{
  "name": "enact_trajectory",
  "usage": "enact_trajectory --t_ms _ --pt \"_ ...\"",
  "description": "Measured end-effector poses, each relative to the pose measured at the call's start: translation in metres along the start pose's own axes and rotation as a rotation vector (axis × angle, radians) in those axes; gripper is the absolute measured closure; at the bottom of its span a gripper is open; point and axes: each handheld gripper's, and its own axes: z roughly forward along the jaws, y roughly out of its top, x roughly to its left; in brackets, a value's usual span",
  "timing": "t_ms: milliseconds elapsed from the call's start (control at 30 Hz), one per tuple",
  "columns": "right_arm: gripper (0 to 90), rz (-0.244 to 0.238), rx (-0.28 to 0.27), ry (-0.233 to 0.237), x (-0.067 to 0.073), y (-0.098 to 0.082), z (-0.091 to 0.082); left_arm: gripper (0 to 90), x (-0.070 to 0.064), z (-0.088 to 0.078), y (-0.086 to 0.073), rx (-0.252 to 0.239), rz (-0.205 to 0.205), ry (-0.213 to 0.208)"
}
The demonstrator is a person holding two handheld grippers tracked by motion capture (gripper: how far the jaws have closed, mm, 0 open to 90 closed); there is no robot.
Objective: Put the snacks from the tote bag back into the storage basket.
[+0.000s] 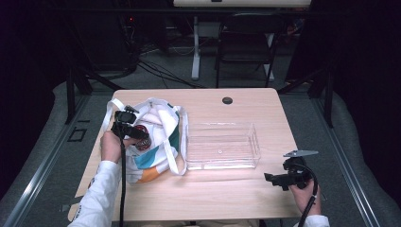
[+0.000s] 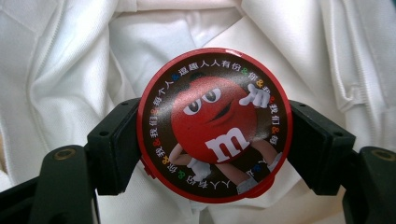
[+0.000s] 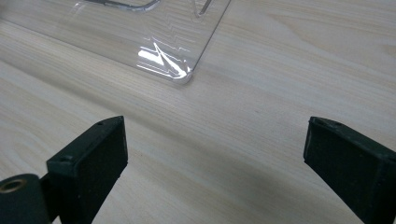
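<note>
Two tongs at my table, one carrying a candy tin.
My left gripper (image 1: 140, 134) clamps the round red tin (image 2: 215, 125) by its rim, over the white tote bag (image 1: 163, 124). It looks light, stiff and slick, so opposite edges suit. My right gripper (image 3: 215, 154) gapes wide, the clear tray (image 3: 159, 28) just ahead.

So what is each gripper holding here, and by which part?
The left gripper clamps a round red M&M's container by opposite sides of its rim, over the bag. The right gripper is open, holding nothing.
</note>
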Motion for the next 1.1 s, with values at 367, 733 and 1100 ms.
enact_trajectory --t_ms 367,733,1100 --pt "6.1 0.005 0.004 -0.011 -0.001 0.0 0.0 25.8 -0.006 -0.014 0.002 -0.008 0.038 -0.039" --pt "6.2 0.004 0.008 -0.011 -0.001 0.0 0.0 25.8 -0.02 -0.04 0.014 -0.051 0.073 -0.043" --pt "6.3 0.001 0.009 -0.028 0.001 0.0 0.0 25.8 -0.029 -0.057 0.023 -0.058 0.103 -0.052"
